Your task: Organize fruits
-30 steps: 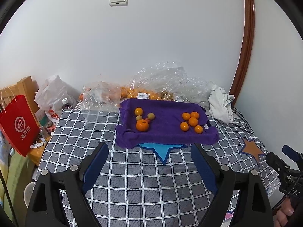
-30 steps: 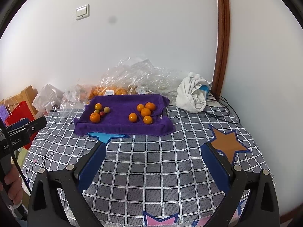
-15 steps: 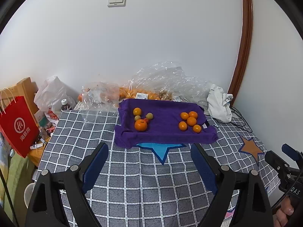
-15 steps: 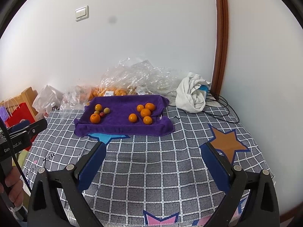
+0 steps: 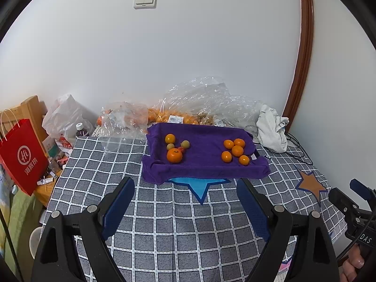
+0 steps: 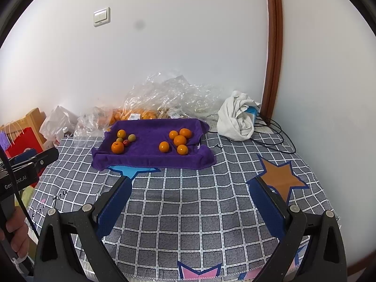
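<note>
A purple towel [image 5: 206, 164] [image 6: 150, 150] lies on the checked tablecloth at the back. On its left are a large orange [image 5: 174, 155] [image 6: 117, 147], a smaller orange [image 5: 170, 138], two greenish fruits [image 5: 185, 144] and a small red fruit [image 6: 126, 142]. On its right is a cluster of several small oranges [image 5: 235, 151] [image 6: 179, 140]. My left gripper [image 5: 185, 188] is open and empty, well short of the towel. My right gripper [image 6: 190, 188] is open and empty, also short of the towel.
Clear plastic bags with more oranges [image 5: 188, 115] lie behind the towel by the wall. A white cloth [image 5: 272, 131] and cables lie at the back right. A red paper bag [image 5: 21, 157] and clutter stand off the table's left edge.
Both views have shifted slightly; the towel and fruit sit a little higher in the frames. No fruit has moved and both grippers stay open.
</note>
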{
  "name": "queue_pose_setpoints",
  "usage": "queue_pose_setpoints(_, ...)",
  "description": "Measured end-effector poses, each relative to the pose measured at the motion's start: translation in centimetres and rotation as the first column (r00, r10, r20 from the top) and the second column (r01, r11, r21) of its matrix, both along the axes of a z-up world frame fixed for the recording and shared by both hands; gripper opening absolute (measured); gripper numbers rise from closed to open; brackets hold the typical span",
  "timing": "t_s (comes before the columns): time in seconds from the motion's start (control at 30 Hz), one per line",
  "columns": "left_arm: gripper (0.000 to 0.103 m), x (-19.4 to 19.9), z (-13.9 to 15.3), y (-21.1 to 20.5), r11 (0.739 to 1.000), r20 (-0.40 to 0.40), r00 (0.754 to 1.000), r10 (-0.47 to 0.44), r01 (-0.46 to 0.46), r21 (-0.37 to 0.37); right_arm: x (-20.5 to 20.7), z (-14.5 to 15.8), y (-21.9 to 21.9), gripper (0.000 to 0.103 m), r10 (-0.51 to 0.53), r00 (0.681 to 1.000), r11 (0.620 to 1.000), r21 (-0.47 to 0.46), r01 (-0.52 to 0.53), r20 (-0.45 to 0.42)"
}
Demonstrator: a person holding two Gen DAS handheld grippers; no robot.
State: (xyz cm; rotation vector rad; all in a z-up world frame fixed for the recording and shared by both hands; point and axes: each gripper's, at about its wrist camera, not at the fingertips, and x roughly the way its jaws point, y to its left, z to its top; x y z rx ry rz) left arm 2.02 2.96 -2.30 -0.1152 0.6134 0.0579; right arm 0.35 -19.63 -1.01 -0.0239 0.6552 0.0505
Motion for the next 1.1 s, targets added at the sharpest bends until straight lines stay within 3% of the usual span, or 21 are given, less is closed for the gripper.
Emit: queue_pose_setpoints(1.1,0.088,-0.14,0.13,-0.13,1.000,0.003,1.000,0.001,-0.001,-0.002,-0.65,0.75,0.69,0.099,0.010,1.000,1.000,-0.005,-0.010,0.024)
